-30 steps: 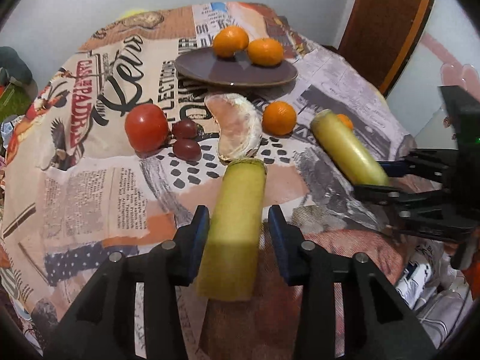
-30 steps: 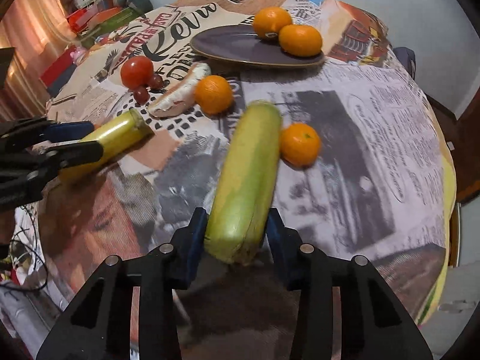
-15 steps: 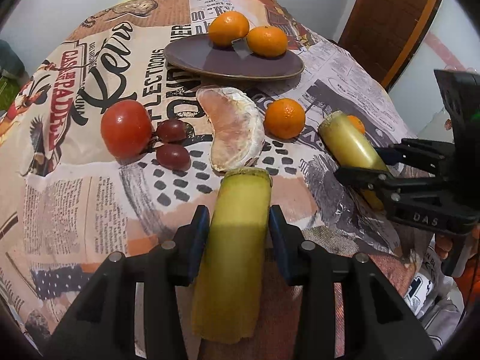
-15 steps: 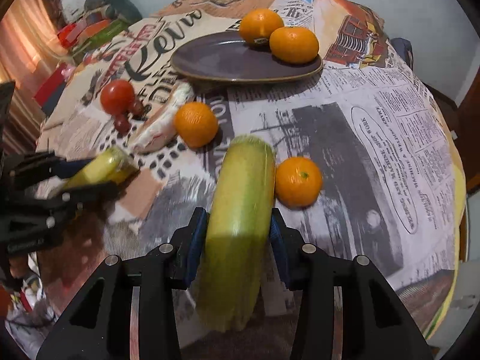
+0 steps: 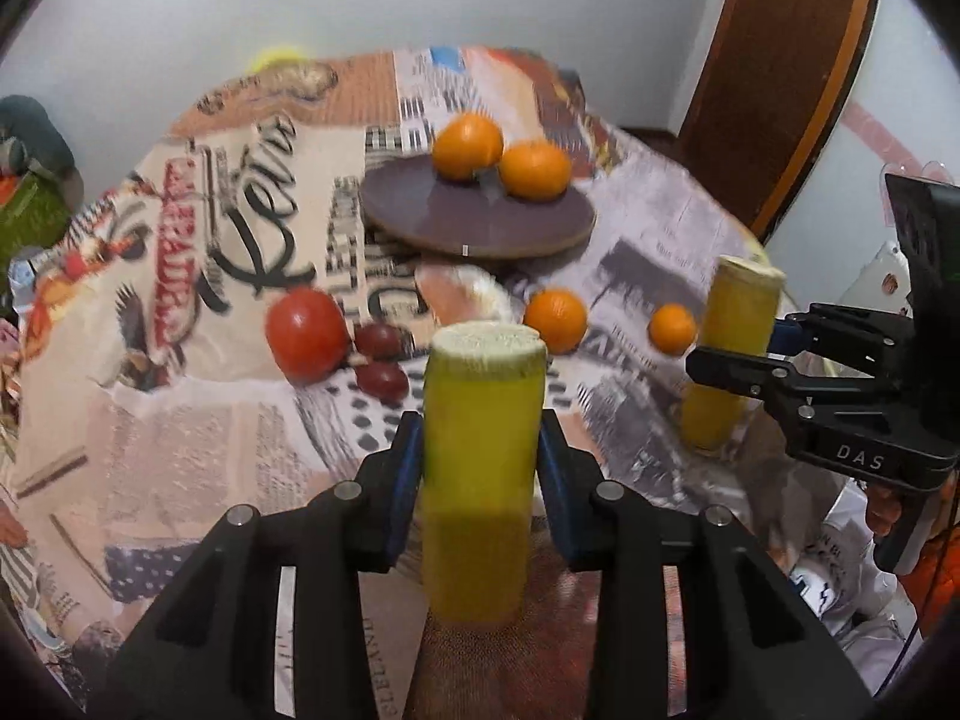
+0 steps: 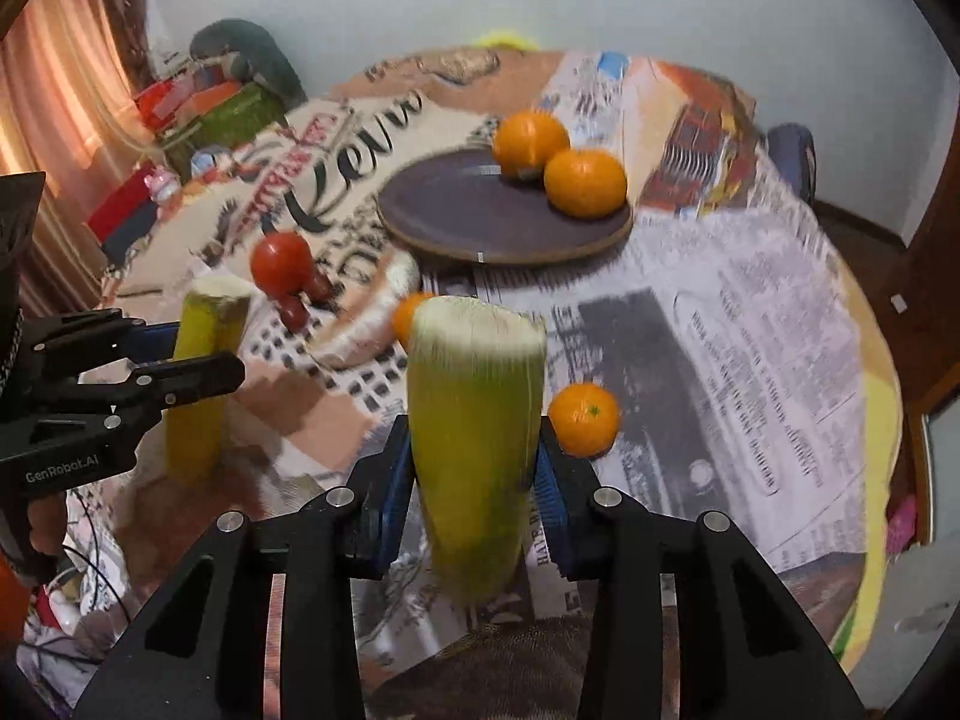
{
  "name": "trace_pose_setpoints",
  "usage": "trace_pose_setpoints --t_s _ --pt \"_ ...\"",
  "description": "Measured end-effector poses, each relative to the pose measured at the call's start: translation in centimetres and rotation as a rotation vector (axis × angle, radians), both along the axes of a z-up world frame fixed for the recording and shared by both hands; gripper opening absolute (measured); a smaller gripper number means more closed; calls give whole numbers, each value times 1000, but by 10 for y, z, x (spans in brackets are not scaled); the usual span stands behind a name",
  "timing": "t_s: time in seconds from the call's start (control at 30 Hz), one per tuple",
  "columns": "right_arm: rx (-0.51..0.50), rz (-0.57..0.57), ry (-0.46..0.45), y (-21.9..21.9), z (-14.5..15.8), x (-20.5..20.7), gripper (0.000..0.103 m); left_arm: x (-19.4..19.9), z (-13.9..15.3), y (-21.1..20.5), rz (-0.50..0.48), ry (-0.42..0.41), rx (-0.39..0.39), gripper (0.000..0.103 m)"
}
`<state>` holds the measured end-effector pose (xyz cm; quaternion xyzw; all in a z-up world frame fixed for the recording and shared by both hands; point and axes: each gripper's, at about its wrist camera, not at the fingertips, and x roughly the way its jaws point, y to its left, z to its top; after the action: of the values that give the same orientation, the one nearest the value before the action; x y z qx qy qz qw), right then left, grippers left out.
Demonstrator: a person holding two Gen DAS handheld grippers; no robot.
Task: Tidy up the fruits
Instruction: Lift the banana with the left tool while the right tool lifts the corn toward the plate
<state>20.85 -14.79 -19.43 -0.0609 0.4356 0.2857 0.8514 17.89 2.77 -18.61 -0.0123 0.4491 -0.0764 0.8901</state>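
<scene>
My left gripper (image 5: 480, 474) is shut on a yellow cut stalk piece (image 5: 480, 450) held upright above the table's near edge. My right gripper (image 6: 477, 480) is shut on a greener stalk piece (image 6: 474, 438), also upright. Each shows in the other view: the right gripper (image 5: 774, 354) with its stalk (image 5: 735, 348), the left gripper (image 6: 180, 354) with its stalk (image 6: 201, 384). A dark plate (image 5: 480, 222) holds two oranges (image 5: 468, 147) (image 5: 534, 171). Two loose oranges (image 5: 555, 321) (image 5: 672, 329), a tomato (image 5: 306, 342), two dark red fruits (image 5: 381, 381) and a peeled pomelo segment (image 5: 462, 294) lie on the cloth.
The round table wears a newspaper-print cloth (image 6: 750, 324). A wooden door (image 5: 780, 78) stands at the right. Clutter and a curtain (image 6: 72, 96) sit beyond the table's left side.
Both grippers have lifted and tilted their stalk pieces from lying flat to standing upright. The fruits on the table have not moved.
</scene>
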Motion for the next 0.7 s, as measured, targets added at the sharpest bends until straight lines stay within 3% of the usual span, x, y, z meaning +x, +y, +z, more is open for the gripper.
trace_pose_setpoints --t_s 0.23,0.7 --pt "31 2 -77 2 31 -3 34 -4 30 2 17 -74 -19 36" --pt "39 -12 -160 3 57 20 34 23 63 3 35 -158 -44 36"
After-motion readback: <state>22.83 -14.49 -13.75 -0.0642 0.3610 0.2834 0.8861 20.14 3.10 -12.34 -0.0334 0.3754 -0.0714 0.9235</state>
